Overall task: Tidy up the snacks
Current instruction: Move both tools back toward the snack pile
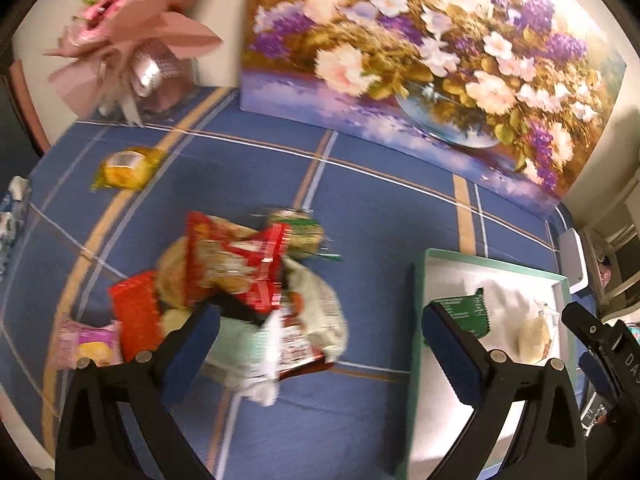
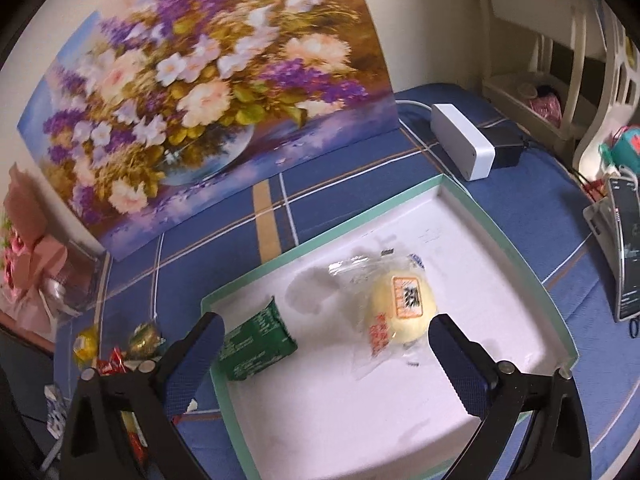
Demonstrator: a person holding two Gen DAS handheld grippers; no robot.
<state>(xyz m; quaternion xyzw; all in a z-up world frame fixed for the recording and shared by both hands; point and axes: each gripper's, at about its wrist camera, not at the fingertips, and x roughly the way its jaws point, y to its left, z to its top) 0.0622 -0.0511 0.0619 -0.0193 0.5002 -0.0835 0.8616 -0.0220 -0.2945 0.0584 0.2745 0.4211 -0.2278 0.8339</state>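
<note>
A pile of snack packets (image 1: 248,280) lies on the blue checked cloth, with a red packet (image 1: 236,260) on top. My left gripper (image 1: 320,328) is open and empty, just right of the pile and above it. A white box with a green rim (image 2: 332,236) holds a green packet (image 2: 256,340) and a wrapped yellow bun (image 2: 400,308). My right gripper (image 2: 326,340) is open and empty above the box, between the two. The box (image 1: 420,280) also shows at the right in the left wrist view.
A flower painting (image 1: 420,60) leans on the wall behind. A pink bouquet (image 1: 128,40) stands at back left. A yellow packet (image 1: 124,168) lies apart on the cloth. A white adapter (image 2: 464,144) and a phone on a stand (image 2: 624,248) sit to the right.
</note>
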